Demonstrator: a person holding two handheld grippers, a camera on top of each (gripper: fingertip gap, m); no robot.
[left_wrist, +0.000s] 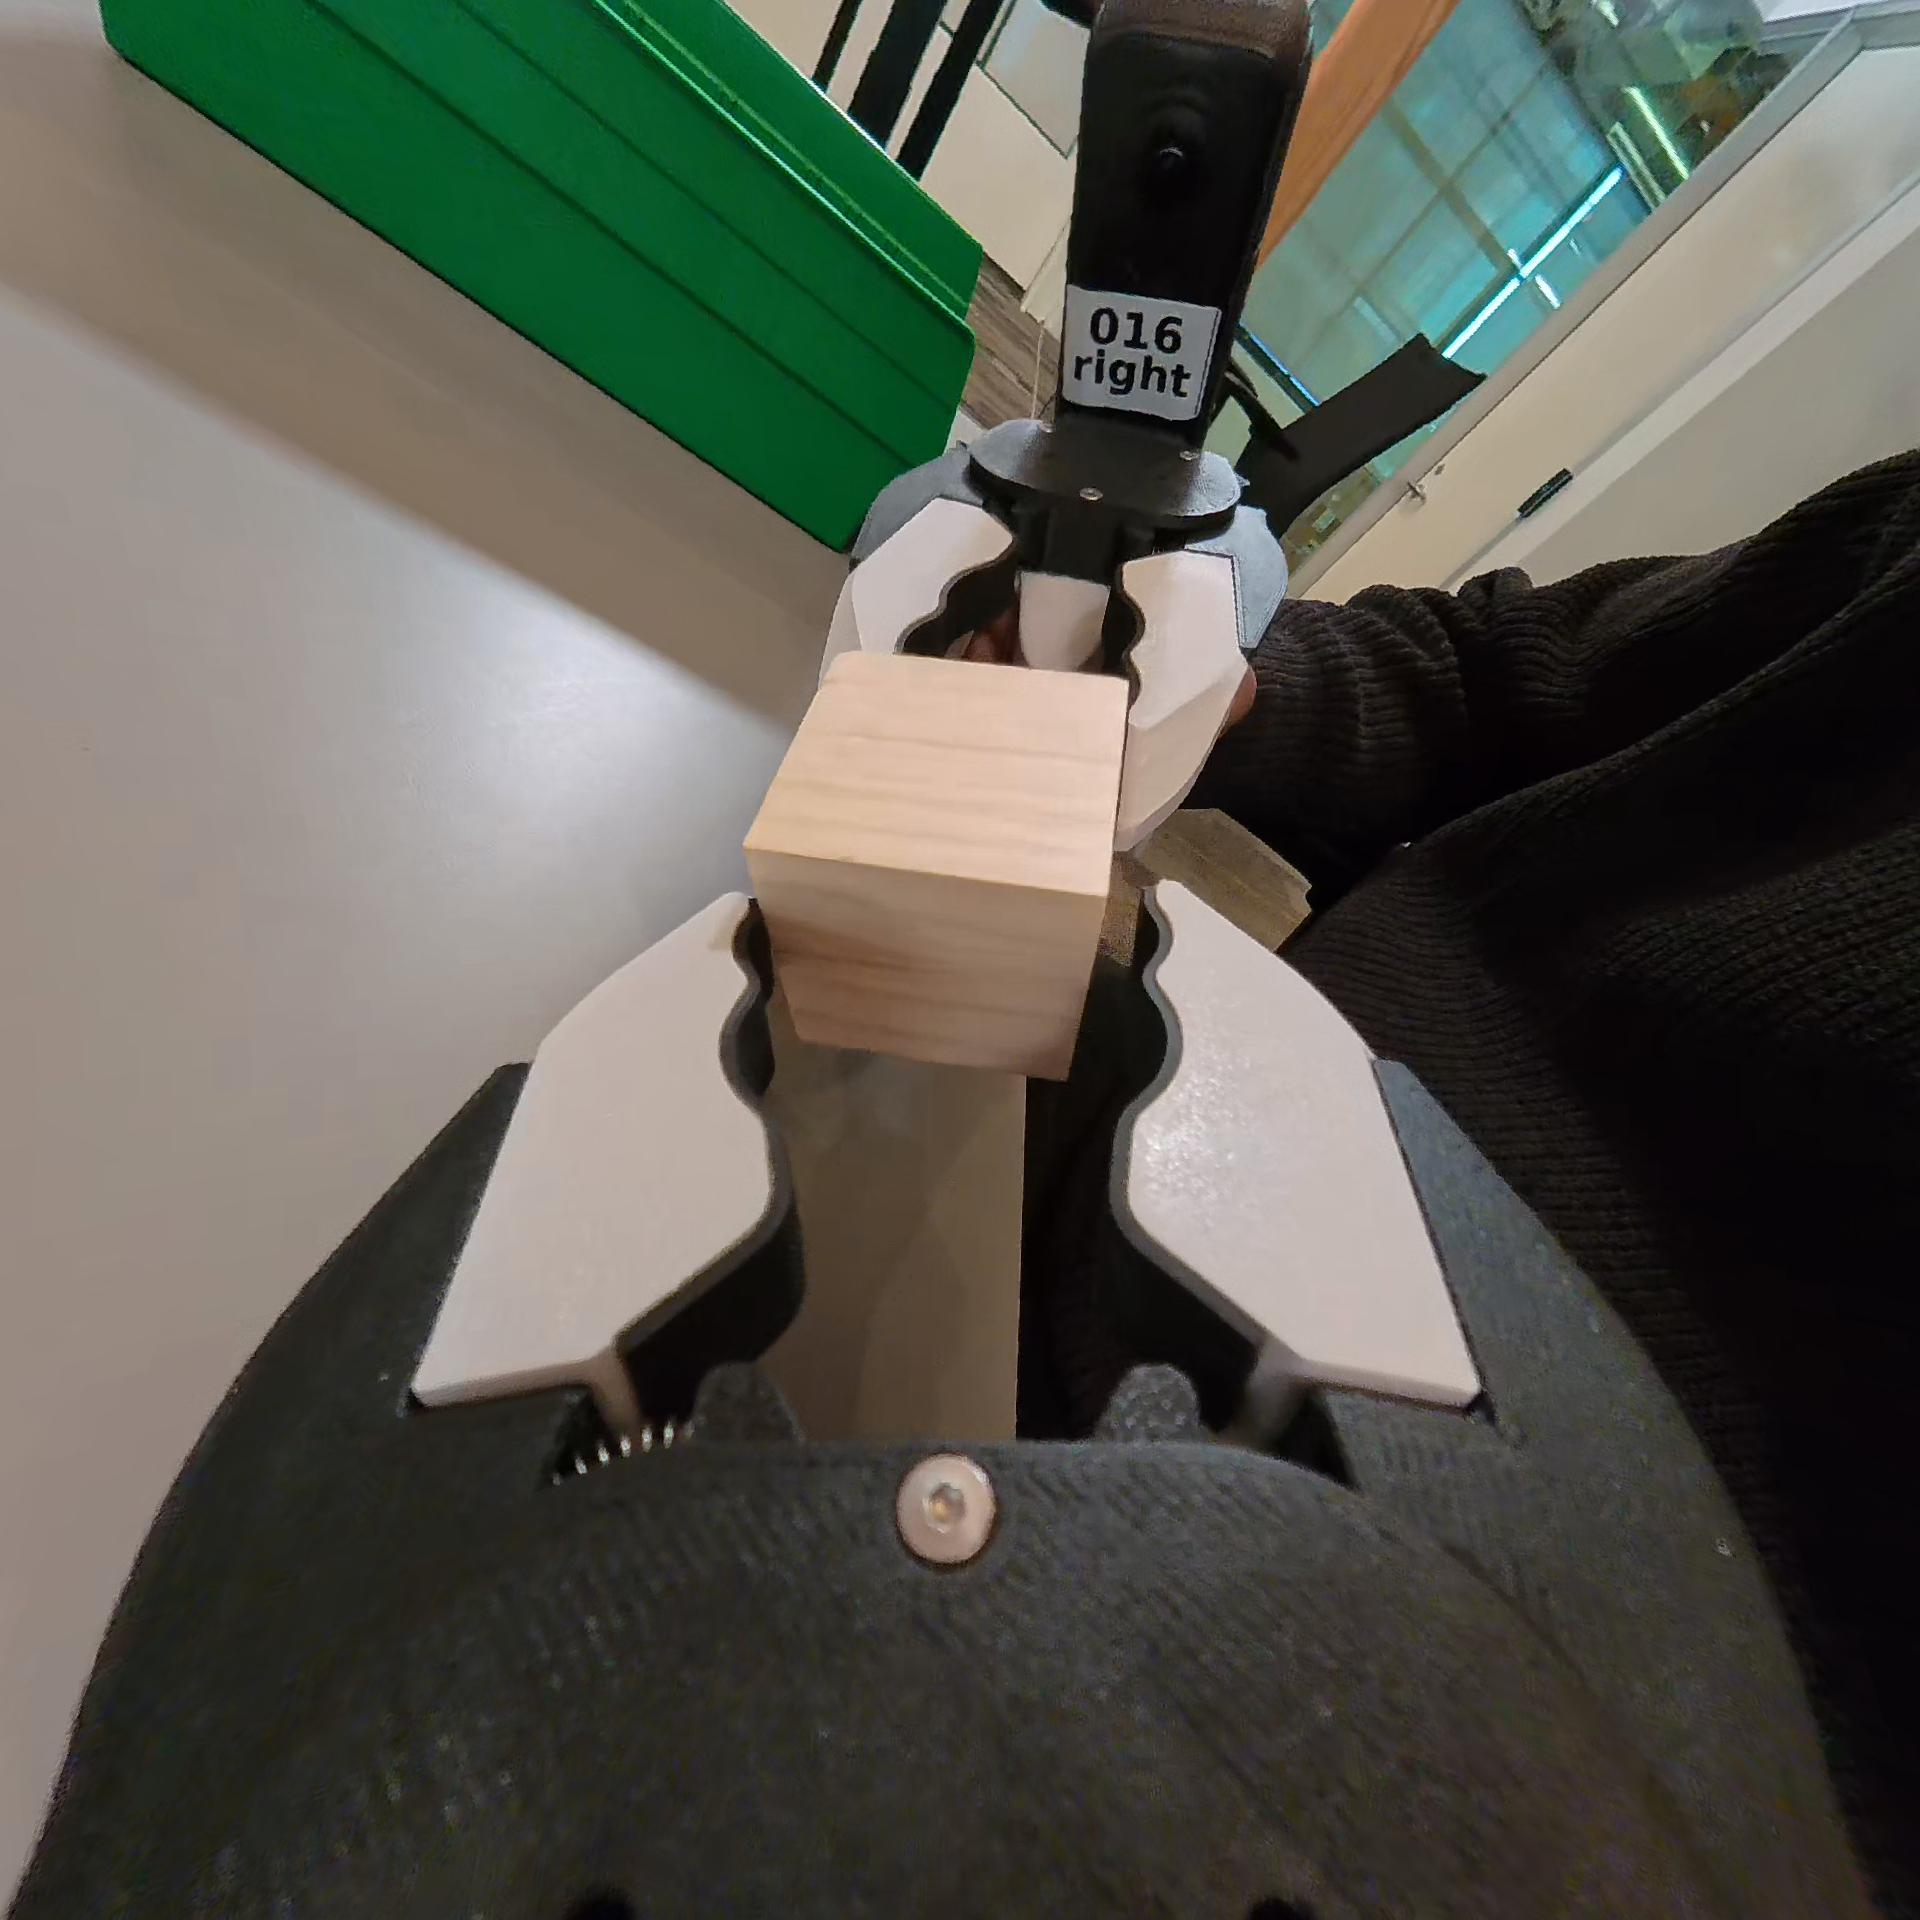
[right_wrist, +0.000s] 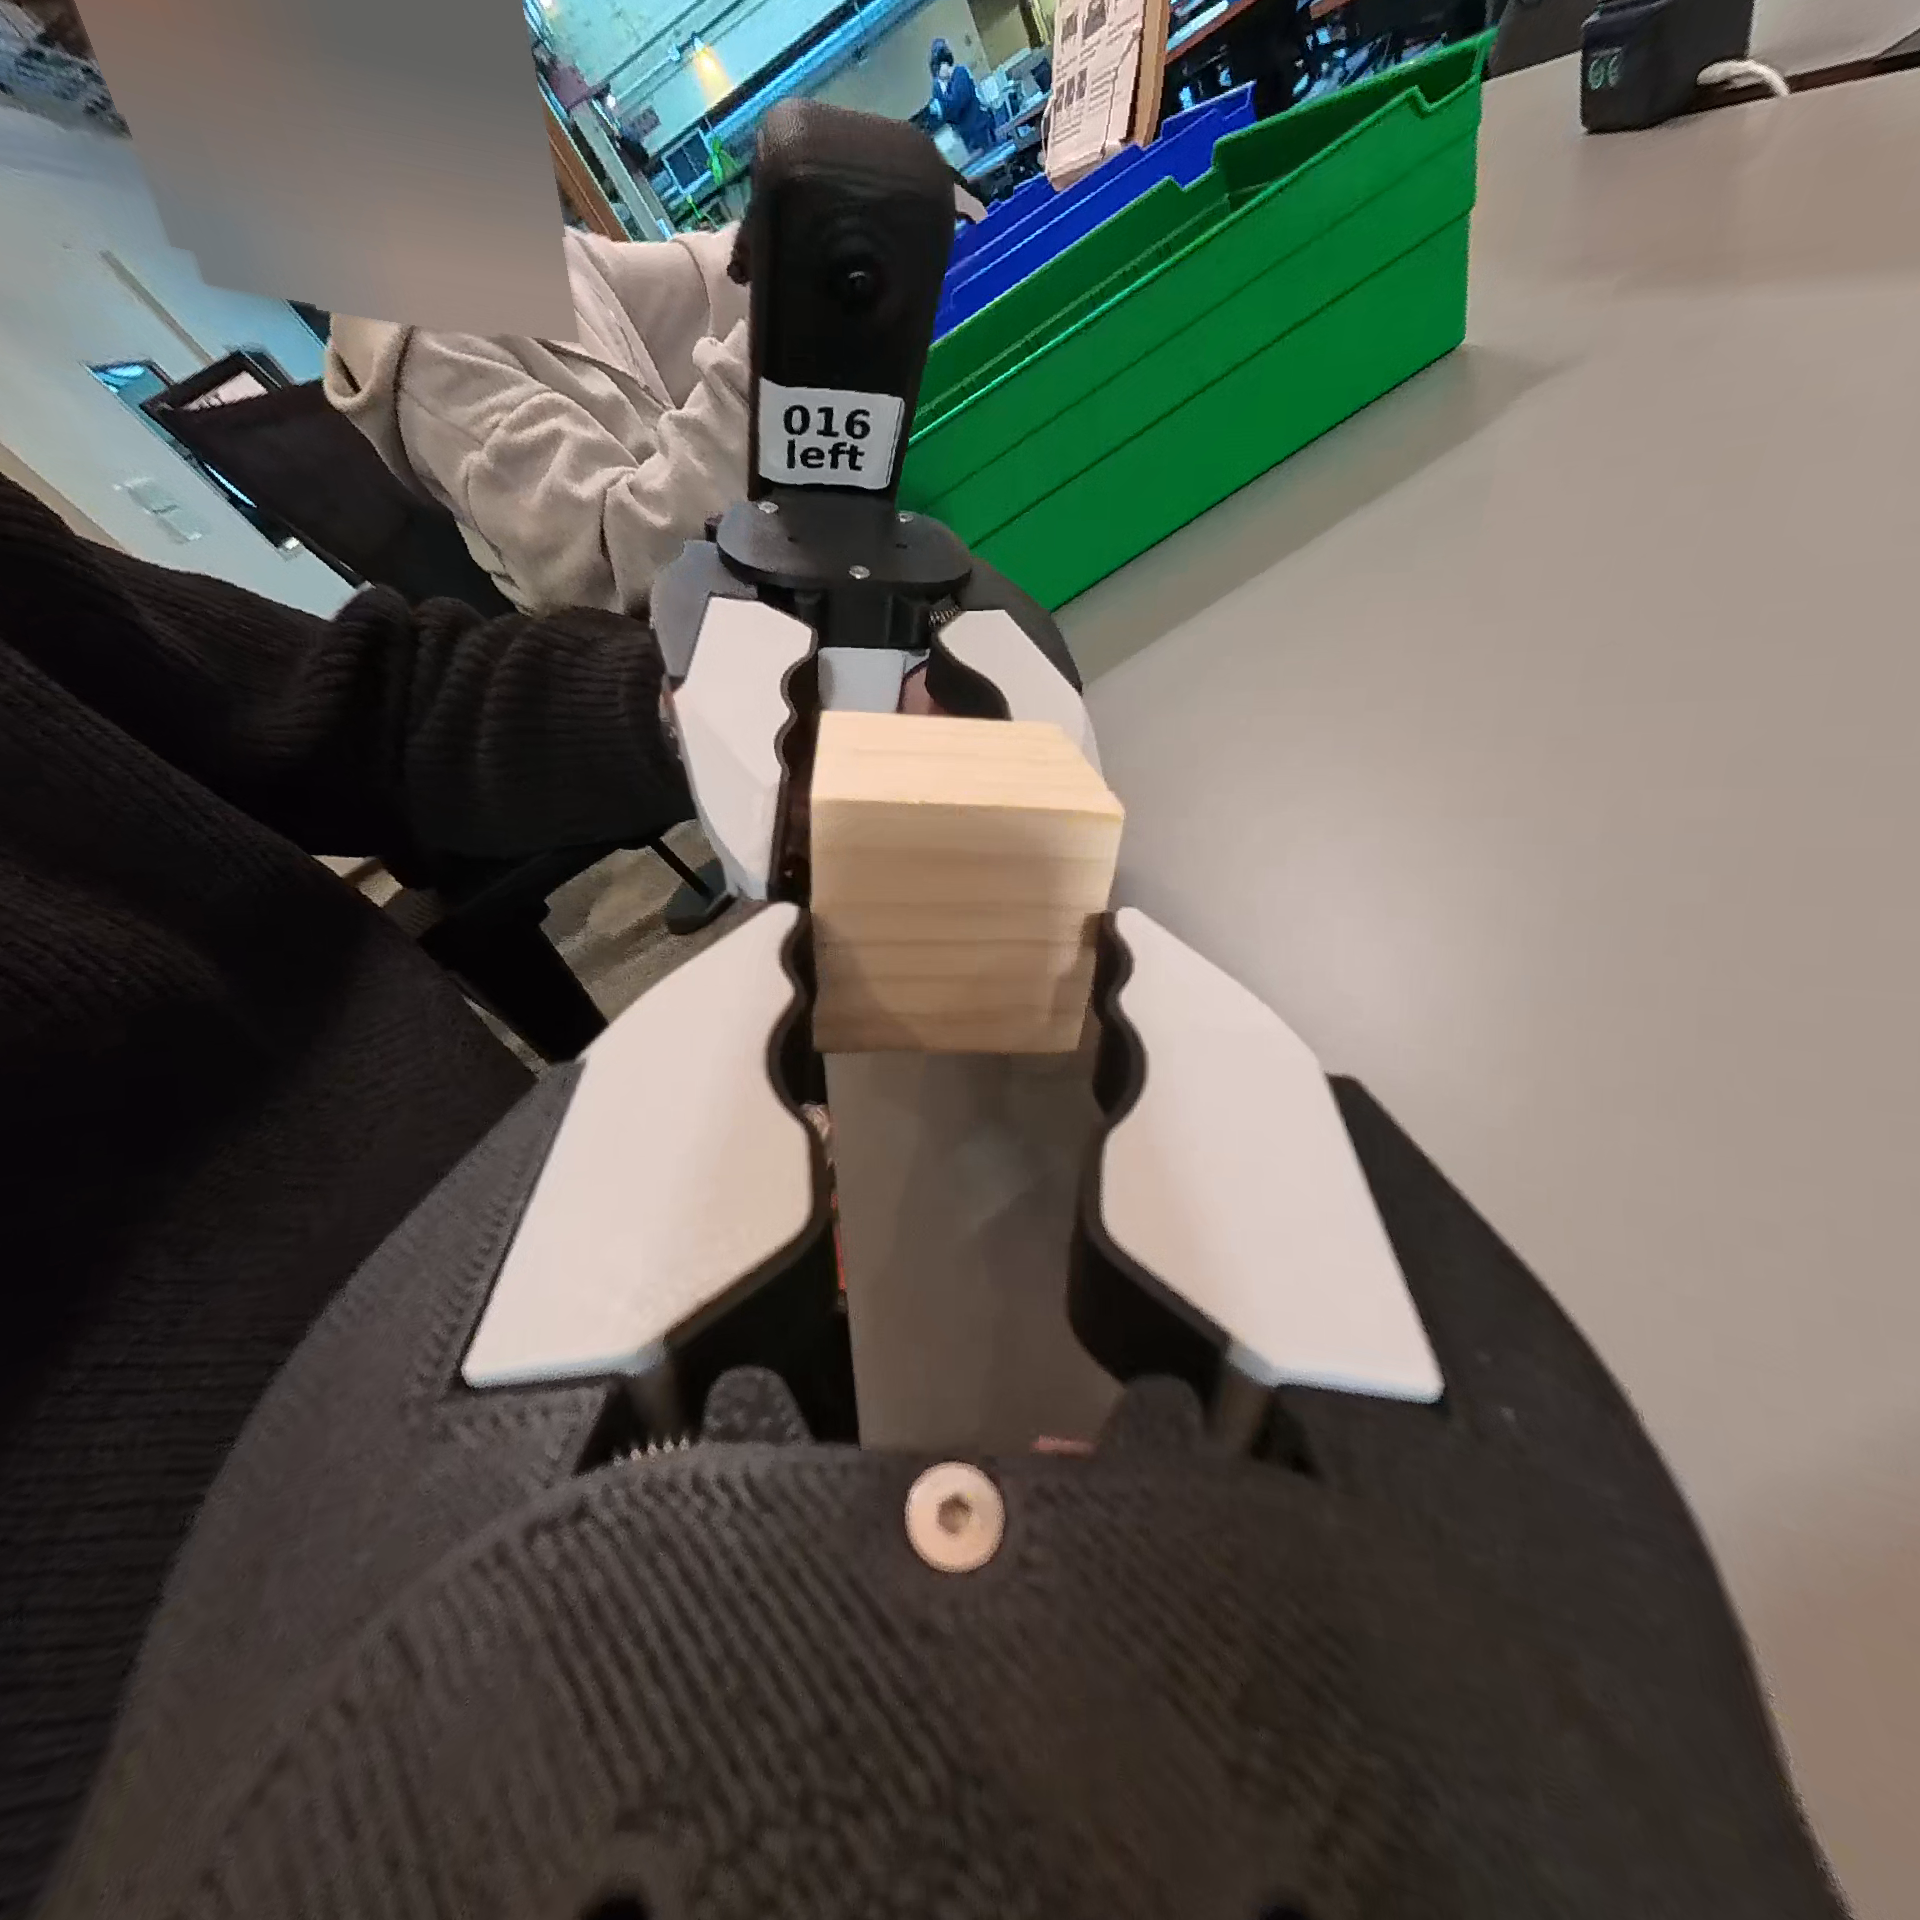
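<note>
A pale wooden cube (left_wrist: 935, 831) hangs in the air between my two grippers, which face each other tip to tip. My right gripper (right_wrist: 951, 930) is shut on the cube (right_wrist: 956, 894), with a pad against each side. My left gripper (left_wrist: 951, 909) is open around the cube's other end: its left fingertip (left_wrist: 727, 935) touches the wood and a dark gap shows at its right fingertip (left_wrist: 1169, 914). The right gripper also shows in the left wrist view (left_wrist: 1029, 665), and the left gripper in the right wrist view (right_wrist: 904, 727). Black-sleeved arms hold both.
The grey table (right_wrist: 1507, 831) lies below the grippers, and its edge runs under them. A green bin (right_wrist: 1195, 416) stands at the back, with blue bins (right_wrist: 1091, 208) behind it. A person in a beige hoodie (right_wrist: 540, 447) sits beyond. Another wooden piece (left_wrist: 1226, 873) lies near the sleeve.
</note>
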